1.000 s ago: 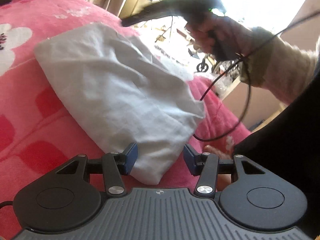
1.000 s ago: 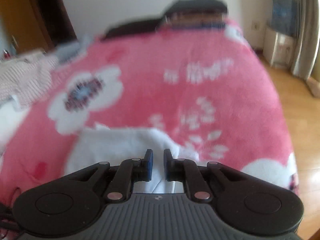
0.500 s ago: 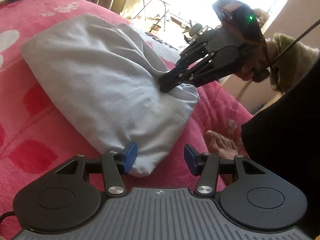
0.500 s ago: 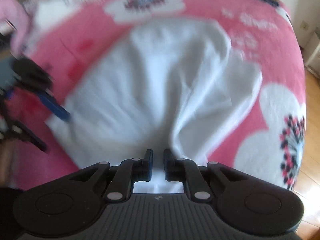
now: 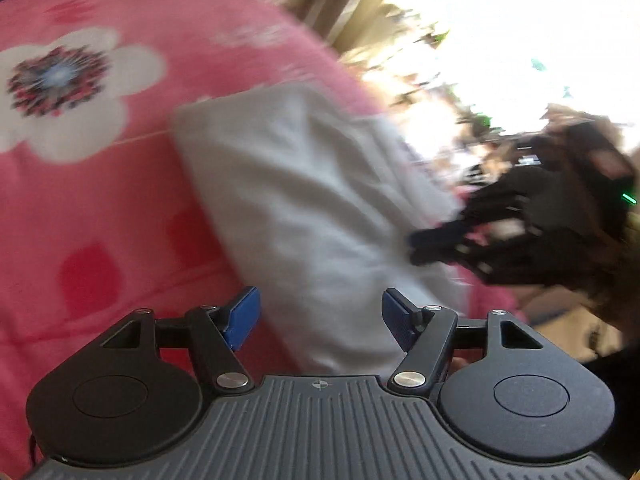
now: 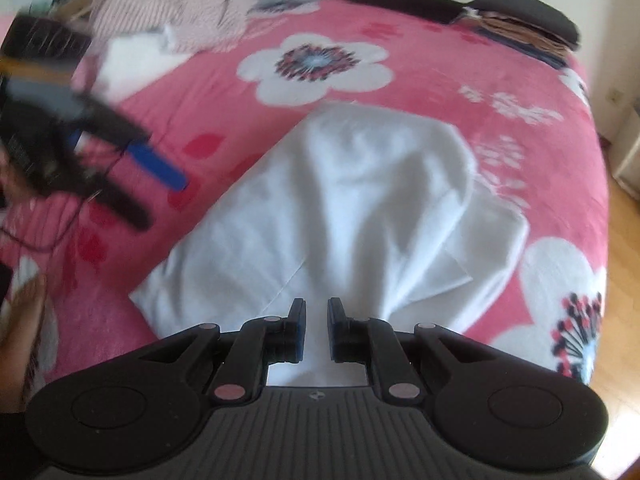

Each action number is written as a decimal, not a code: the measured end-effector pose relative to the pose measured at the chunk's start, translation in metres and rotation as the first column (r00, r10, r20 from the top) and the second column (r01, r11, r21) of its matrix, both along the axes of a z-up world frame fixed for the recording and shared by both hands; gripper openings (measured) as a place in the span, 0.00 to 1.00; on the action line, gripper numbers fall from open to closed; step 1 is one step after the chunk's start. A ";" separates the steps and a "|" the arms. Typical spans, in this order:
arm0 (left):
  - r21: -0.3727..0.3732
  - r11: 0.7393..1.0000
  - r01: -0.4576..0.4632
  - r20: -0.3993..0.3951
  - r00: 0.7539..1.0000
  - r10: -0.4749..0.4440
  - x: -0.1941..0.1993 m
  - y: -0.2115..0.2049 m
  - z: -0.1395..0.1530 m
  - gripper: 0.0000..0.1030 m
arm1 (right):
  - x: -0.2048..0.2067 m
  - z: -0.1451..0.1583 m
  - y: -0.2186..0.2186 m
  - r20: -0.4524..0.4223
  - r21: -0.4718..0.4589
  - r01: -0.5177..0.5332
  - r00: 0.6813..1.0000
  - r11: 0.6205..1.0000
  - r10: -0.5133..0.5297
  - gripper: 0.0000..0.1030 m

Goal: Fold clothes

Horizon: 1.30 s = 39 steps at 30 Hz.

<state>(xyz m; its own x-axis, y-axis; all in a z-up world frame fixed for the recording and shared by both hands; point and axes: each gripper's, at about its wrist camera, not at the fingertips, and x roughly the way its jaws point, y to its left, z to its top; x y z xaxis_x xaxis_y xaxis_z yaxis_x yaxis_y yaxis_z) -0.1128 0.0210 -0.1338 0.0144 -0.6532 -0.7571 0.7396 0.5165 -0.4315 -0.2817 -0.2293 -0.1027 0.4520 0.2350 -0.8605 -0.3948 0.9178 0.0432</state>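
The pink floral bed (image 6: 400, 32) carries the white garment (image 6: 340, 208), folded into a bundle, probably nearly done. The left tool (image 5: 320, 318) is opening, nothing gripped; the right tool (image 6: 316, 328) appears clamped on its near edge.

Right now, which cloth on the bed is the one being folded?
Find the big pink flowered blanket. In its middle, nearest the grippers, lies the white folded cloth. It is plain white, unlike the striped clothes and the dark stack along the far edge.
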 end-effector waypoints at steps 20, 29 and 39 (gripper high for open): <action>0.407 0.900 -0.155 0.174 0.981 0.090 -0.007 -0.053 -0.003 0.92 | 0.063 -0.001 -0.001 0.037 0.008 0.152 0.988 0.988 -0.152 0.12; 0.456 0.873 -0.174 0.148 0.982 0.118 -0.006 -0.062 -0.008 0.93 | 0.077 -0.025 -0.013 -0.014 -0.027 0.211 0.977 0.977 -0.212 0.12; 0.482 0.857 -0.183 0.163 0.980 0.117 -0.010 -0.066 -0.012 0.94 | 0.077 -0.003 -0.015 0.008 0.031 0.236 0.972 0.971 -0.237 0.12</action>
